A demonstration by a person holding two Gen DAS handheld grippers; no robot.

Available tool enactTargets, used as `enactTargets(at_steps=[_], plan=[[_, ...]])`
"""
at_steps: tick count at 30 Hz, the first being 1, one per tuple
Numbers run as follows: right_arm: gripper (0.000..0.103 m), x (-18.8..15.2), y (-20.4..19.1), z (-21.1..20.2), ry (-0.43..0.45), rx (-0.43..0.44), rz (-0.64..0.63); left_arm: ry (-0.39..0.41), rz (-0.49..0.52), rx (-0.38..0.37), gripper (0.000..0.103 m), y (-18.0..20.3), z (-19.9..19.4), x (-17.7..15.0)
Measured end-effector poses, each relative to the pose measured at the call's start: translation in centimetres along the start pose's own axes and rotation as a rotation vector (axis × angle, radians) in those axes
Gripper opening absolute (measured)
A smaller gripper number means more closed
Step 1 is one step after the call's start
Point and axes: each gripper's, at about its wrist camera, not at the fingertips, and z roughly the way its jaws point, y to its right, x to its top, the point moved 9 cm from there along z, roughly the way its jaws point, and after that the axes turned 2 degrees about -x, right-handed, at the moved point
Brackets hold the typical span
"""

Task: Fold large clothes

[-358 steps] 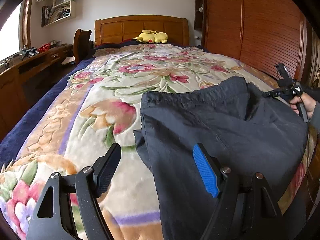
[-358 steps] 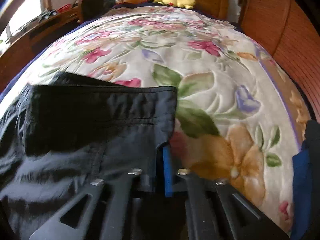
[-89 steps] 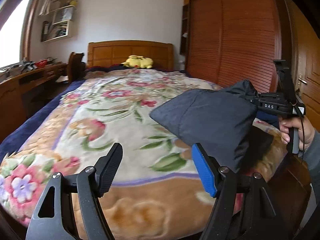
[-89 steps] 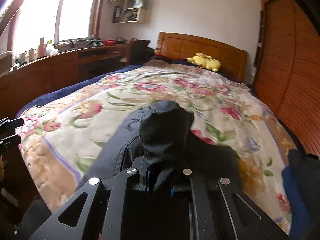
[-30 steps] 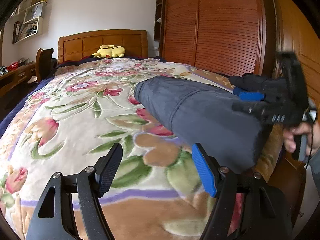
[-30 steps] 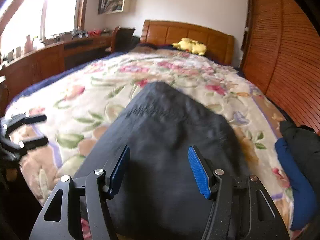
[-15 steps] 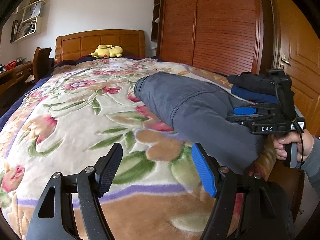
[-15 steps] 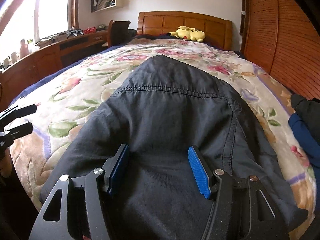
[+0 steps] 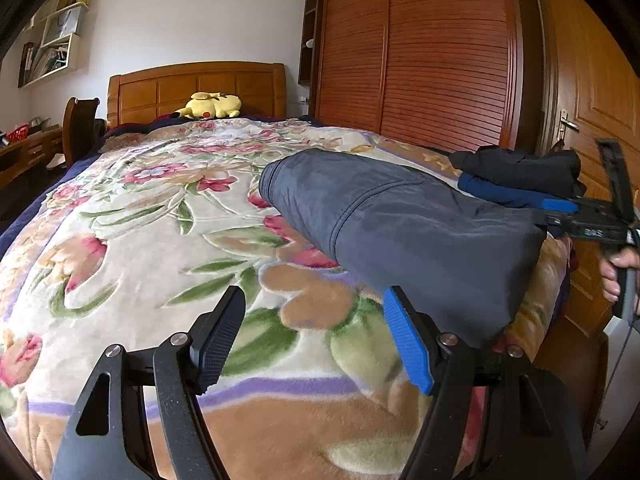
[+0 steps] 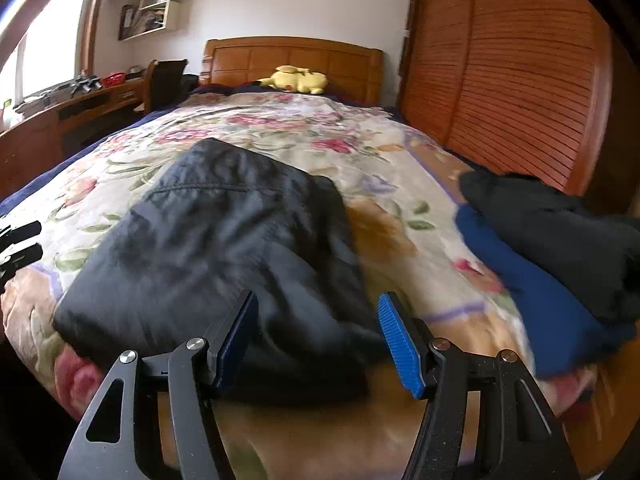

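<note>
Right wrist view shows the right gripper (image 10: 316,340) with jaws apart and empty, just off the near edge of the folded dark garment (image 10: 224,240), whose long axis runs away toward the headboard (image 10: 292,60). It lies on the bed (image 10: 400,184), ahead and slightly left. The left gripper (image 9: 312,344), likewise open and empty, sits farther off, the garment to its right.

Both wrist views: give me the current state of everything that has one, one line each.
dark grey garment: folded, lying flat on the bed, held by neither gripper.
left gripper: jaws open, nothing between them.
right gripper: jaws open over the garment's near edge, not pressing on it.
clothes pile: black piece stacked on blue piece, at the bed's right edge.
wardrobe doors: closed.
</note>
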Motion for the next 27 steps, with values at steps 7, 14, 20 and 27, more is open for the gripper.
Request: enactTargets(at_steps=[7, 14, 20, 27], plan=[[0.065, -2.8, -0.2, -1.9, -0.032, 0.018, 0.009, 0.005, 0.002, 0.005, 0.073, 0.4, 0.3, 0.1], [0.065, -4.3, 0.2, -0.5, -0.063, 0.044, 0.065, 0.005, 0.008, 0.022, 0.073, 0.5, 0.4, 0.1], [0.065, -4.7, 0.0, 2.2, -0.095, 0.054, 0.096, 0.007, 0.003, 0.035, 0.073, 0.1, 0.3, 0.0], [0.064, -5.5, 0.1, 3.5, -0.115, 0.082, 0.127, 0.004, 0.003, 0.036, 0.073, 0.0, 0.4, 0.0]])
